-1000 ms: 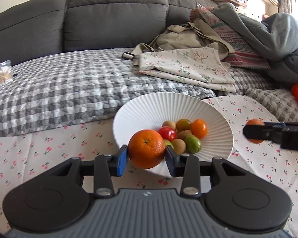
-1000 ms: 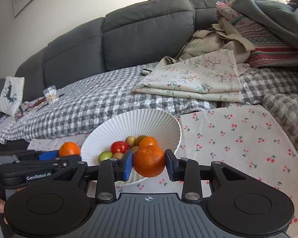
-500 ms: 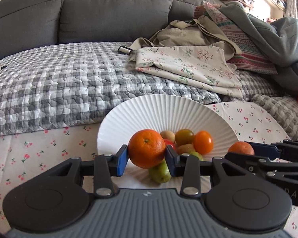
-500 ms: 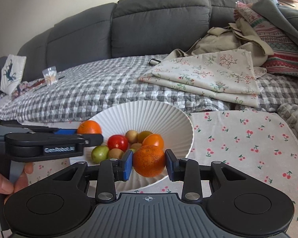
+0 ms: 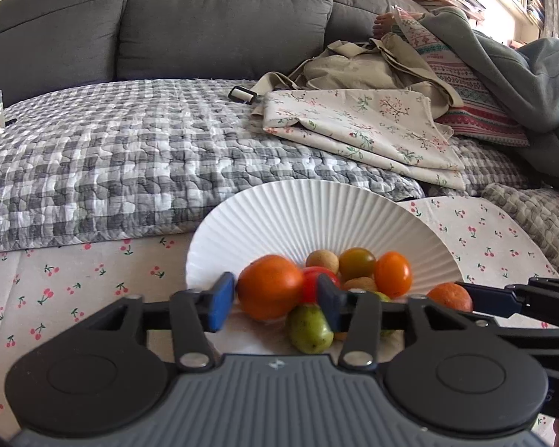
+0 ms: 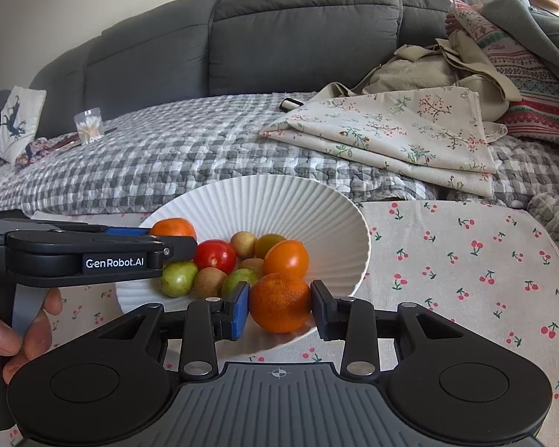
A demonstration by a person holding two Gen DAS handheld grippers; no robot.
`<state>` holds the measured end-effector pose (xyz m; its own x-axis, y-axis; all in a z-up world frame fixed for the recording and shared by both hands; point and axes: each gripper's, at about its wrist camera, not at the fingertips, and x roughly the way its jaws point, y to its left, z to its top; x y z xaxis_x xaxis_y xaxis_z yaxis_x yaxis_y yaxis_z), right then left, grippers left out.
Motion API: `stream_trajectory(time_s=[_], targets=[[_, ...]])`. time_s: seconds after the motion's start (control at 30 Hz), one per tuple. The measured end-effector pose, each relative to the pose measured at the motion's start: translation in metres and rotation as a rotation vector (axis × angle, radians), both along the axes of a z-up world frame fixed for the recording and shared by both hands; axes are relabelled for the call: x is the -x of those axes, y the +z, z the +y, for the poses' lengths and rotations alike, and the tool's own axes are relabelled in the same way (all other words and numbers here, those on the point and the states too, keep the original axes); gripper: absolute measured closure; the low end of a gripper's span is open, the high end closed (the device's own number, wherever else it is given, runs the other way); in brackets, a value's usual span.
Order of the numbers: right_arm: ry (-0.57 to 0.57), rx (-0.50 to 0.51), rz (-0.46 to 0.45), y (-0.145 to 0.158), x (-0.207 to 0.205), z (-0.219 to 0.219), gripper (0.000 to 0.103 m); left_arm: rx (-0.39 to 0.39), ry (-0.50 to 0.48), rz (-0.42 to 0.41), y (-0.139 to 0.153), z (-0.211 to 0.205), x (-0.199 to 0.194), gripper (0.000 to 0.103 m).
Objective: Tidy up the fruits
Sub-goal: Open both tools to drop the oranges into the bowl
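Note:
A white ribbed bowl [image 5: 316,216] [image 6: 279,201] on the cherry-print cloth holds several small fruits: red, orange, green and brown. My left gripper [image 5: 274,296] is over the bowl's near rim with its jaws parted; an orange [image 5: 270,286] sits blurred between them with gaps on both sides. It also shows in the right wrist view [image 6: 173,228]. My right gripper [image 6: 279,307] has its jaws slightly apart around a second orange [image 6: 279,302], which rests at the bowl's near edge and also shows in the left wrist view [image 5: 450,297].
A grey checked quilt [image 5: 130,149] lies behind the bowl on a dark grey sofa [image 5: 220,18]. Folded floral fabric [image 5: 361,130], a beige bag and pillows are at back right. A cotton-swab box [image 6: 88,126] is at back left.
Both grippers moved forward and down into the bowl. Both jaws have opened off their oranges; the left orange is dropping.

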<state>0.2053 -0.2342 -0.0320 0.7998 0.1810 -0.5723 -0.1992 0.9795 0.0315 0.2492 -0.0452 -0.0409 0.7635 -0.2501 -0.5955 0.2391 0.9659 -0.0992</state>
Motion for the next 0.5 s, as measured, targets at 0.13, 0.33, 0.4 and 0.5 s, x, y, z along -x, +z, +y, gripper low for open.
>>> stream_trajectory(time_s=[0.13, 0.33, 0.4, 0.5], targets=[[-0.007, 0.011, -0.016, 0.005, 0.005, 0.0, 0.062, -0.001, -0.007, -0.016, 0.009, 0.0, 0.007, 0.04], [-0.023, -0.004, -0.041, 0.022, 0.02, -0.005, 0.049, -0.014, 0.023, -0.026, 0.027, 0.002, 0.022, 0.031], [-0.035, -0.009, -0.041, 0.027, 0.028, -0.007, 0.046, -0.03, 0.046, -0.016, 0.031, 0.003, 0.029, 0.029], [-0.058, -0.034, -0.039, 0.035, 0.04, -0.01, 0.04, -0.028, 0.08, 0.021, 0.033, 0.006, 0.044, 0.028]])
